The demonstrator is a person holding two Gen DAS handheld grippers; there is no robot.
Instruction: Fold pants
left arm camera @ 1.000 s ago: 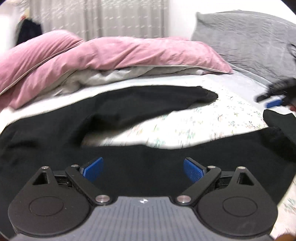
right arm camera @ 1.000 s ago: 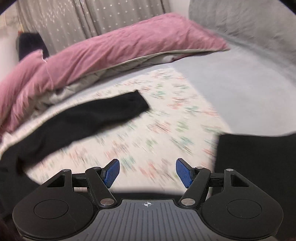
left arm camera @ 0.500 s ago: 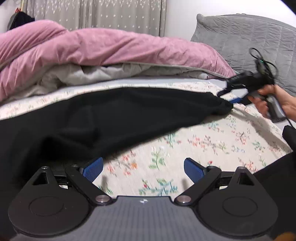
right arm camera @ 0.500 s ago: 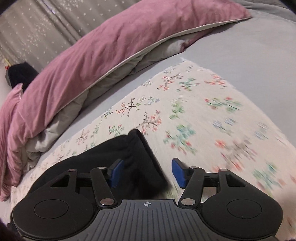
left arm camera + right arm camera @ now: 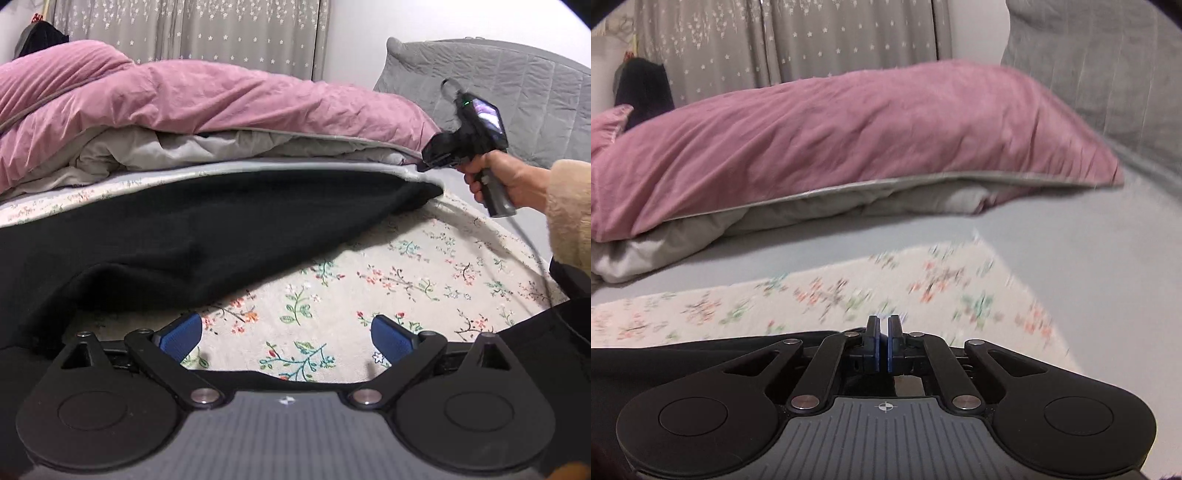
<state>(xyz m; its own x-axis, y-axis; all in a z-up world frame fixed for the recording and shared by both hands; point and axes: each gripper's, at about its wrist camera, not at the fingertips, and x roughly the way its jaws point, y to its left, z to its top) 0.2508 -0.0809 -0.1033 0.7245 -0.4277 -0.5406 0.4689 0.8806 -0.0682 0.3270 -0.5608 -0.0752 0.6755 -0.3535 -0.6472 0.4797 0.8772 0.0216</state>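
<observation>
Early stage: the black knit pants (image 5: 207, 236) are lying unfolded across the floral bed sheet (image 5: 388, 280); the right tongs (image 5: 882, 345) are pinching shut, apparently on a leg hem; the left tongs (image 5: 288, 334) are hovering wide, empty; every fold is remaining.

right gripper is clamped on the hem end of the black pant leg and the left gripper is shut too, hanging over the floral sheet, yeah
Not quite: the left gripper is open, as the left wrist view shows its blue pads wide apart over the floral sheet. The rest holds: the right gripper is shut at the hem end of the black pant leg.
</observation>
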